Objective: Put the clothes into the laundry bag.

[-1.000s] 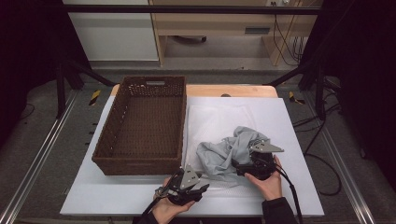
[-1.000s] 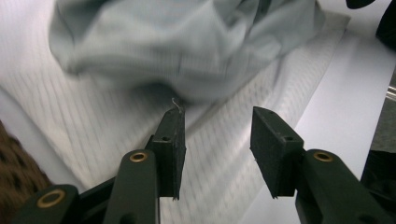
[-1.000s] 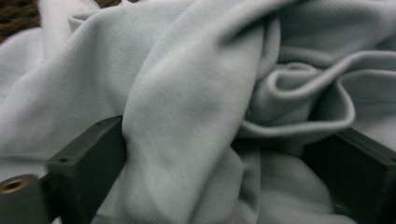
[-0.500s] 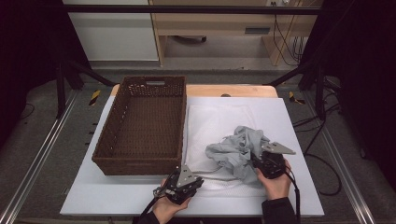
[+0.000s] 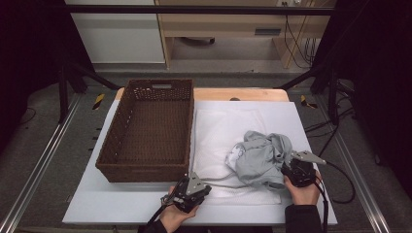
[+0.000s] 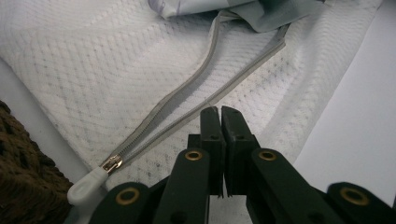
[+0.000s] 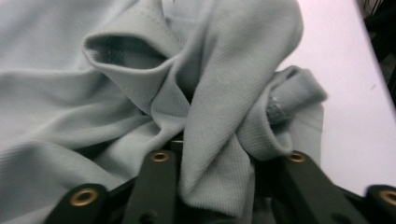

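White board covers most of the worktop (image 5: 121,204), and on it we see, from largest to smallest, a dark woven basket (image 5: 145,165), a white quilted cloth (image 5: 214,131) and a crumpled grey garment (image 5: 260,155).

The basket stands on the left half, open and with nothing inside it that we can make out. The quilted cloth lies flat just beside the basket's right wall and reaches toward the near edge. The grey garment sits bunched on the right part of that cloth, close to the person's right hand.

We judge the garment to be light, soft and floppy: it will sag, drag and unfold when lifted, so a grip on a thick fold or seam should hold better than on a single thin layer. A zipper band (image 6: 187,93) trails from it across the quilted cloth toward the basket's near corner, ending in a metal slider with a pale rubbery pull tab (image 6: 88,186).

Our right gripper (image 5: 291,167) has its jaws clamped over a thick fold of the garment. Our left gripper (image 5: 201,183) hovers near the zipper end with its jaws pressed together and nothing between them. The pull tab lies just beside it and apart from it.

The basket's near wall could catch the trailing zipper, we think.
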The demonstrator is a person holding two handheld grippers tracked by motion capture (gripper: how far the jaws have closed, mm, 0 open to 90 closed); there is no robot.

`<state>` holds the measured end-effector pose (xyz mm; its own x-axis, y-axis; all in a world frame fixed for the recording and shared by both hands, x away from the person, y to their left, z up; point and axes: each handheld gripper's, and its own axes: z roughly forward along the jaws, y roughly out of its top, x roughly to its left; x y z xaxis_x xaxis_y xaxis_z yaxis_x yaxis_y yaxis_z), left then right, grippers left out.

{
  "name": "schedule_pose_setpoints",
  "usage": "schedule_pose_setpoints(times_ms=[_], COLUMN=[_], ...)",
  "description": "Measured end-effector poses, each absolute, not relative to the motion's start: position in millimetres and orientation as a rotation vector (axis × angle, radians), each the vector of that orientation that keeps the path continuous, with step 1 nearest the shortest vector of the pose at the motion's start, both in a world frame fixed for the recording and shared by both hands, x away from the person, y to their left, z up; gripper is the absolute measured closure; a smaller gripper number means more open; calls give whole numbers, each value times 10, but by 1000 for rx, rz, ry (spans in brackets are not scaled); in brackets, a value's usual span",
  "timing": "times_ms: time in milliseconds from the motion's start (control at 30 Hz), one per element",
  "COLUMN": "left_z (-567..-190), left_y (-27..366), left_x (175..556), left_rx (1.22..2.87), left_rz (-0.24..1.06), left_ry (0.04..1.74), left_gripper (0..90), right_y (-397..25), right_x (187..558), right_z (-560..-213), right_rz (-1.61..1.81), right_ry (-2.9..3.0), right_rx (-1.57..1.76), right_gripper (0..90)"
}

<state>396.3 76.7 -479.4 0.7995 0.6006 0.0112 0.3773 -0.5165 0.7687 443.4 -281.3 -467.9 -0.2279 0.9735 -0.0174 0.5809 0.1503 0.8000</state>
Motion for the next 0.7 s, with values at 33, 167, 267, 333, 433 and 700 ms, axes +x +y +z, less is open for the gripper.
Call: schedule_pose_setpoints(times_ms=[33,167,267,333,433,700], left_z=[-4804,-4843,-4850,-4852,-4850,-4842], left_y=[764,755,750,745,735,710], left_x=[3966,3970,3968,3963,3956,3941], left_rx=[2178,2189,2188,2189,2195,2209], left_rz=[352,357,361,368,365,386], left_ry=[718,729,733,734,731,737], left_gripper=[876,874,875,874,851,841], right_y=[-2827,-2903,-2921,-2899,-2811,-2198], right_x=[4439,4348,4200,4118,4018,4082], right_z=[-4699,-4535,-4270,-4141,-3981,-4070], right_rz=[933,1003,1071,1103,1127,1228], right_ry=[1876,1834,1789,1764,1744,1963], right_rx=[1495,1483,1433,1403,1348,1228], right_gripper=[646,542,439,380,303,207])
